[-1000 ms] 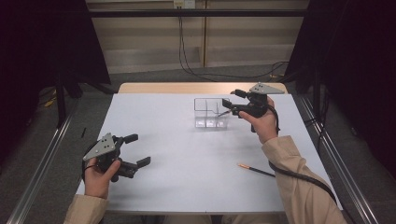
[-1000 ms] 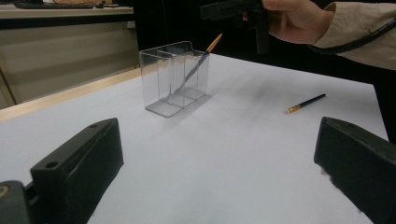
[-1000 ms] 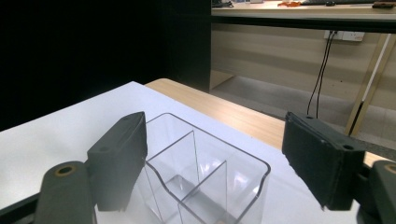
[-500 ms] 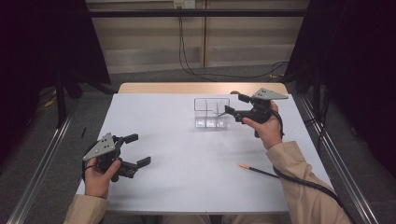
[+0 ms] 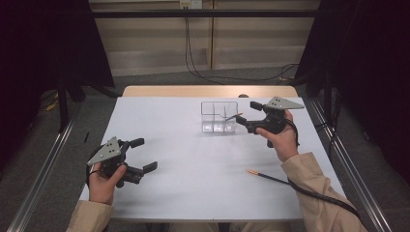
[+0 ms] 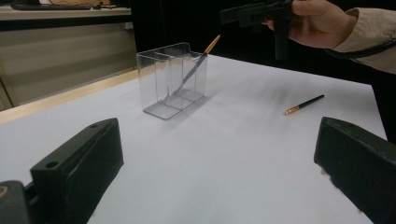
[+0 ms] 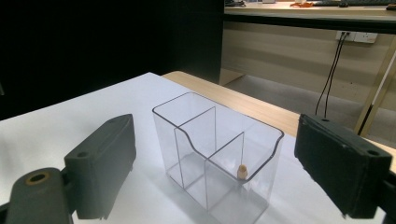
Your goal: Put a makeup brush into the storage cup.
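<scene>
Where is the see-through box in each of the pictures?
High view: the clear box stands at the far middle of the white table, just left of the right gripper.
Left gripper view: upper left of centre, a pencil in the box leaning out of it.
Right gripper view: centre, between the two open black jaws.
Shared landmark: the pencil's orange tip, poking out of one of the box's compartments.

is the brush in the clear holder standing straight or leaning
Leaning. The brush rests slanted in an end compartment of the clear holder, its orange tip above the rim, free of the right claw.
</scene>
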